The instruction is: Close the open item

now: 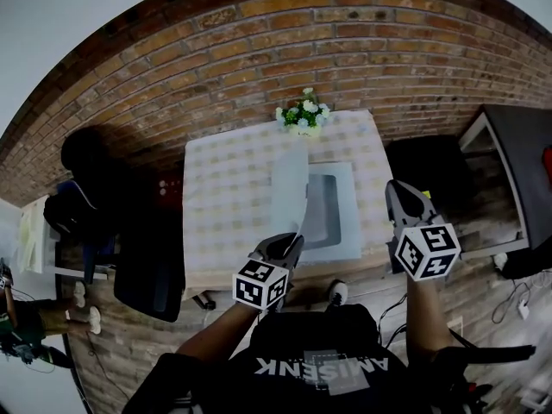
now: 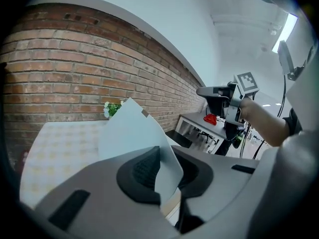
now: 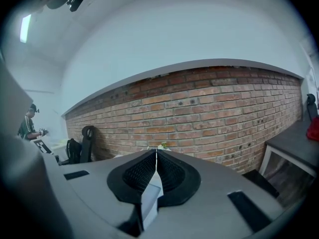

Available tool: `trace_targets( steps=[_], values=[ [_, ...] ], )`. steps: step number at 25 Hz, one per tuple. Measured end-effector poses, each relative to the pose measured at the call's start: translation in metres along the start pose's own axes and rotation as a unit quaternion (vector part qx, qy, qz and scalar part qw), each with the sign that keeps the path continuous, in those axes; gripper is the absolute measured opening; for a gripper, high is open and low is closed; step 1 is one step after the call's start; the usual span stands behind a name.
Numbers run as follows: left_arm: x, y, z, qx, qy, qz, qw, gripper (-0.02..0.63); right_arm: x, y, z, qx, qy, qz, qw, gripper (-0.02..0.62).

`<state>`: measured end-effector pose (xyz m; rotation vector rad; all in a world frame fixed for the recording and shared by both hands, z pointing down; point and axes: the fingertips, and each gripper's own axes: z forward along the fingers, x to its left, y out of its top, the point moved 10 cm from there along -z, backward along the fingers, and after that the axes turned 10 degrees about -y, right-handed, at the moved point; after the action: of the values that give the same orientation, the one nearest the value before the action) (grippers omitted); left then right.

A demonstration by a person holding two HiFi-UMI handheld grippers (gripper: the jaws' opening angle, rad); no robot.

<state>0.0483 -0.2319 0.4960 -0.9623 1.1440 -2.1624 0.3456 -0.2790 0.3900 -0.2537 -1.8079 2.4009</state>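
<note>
The open item is a pale grey-blue flat case, like a laptop, on the checked table (image 1: 228, 188). Its base (image 1: 343, 231) lies flat and its thin lid (image 1: 291, 186) stands raised at the left side. My left gripper (image 1: 291, 241) is shut on the near edge of that lid; in the left gripper view the lid (image 2: 130, 133) rises from between the pads (image 2: 145, 169). My right gripper (image 1: 402, 195) is shut and holds nothing, up in the air over the table's right edge, apart from the case. Its pads (image 3: 144, 171) meet.
A small pot of white flowers (image 1: 303, 117) stands at the table's far edge against the brick wall. A black chair (image 1: 148, 270) is left of the table, a bag (image 1: 86, 184) behind it. A dark desk (image 1: 517, 166) stands to the right. A person (image 1: 21, 317) is far left.
</note>
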Motion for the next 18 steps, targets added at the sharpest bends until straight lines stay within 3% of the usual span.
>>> trace_targets(
  steps=[18],
  values=[
    [-0.024, -0.019, 0.090, 0.080, -0.054, 0.021, 0.9951, 0.051, -0.046, -0.038, 0.017, 0.047, 0.002, 0.012, 0.999, 0.041]
  ],
)
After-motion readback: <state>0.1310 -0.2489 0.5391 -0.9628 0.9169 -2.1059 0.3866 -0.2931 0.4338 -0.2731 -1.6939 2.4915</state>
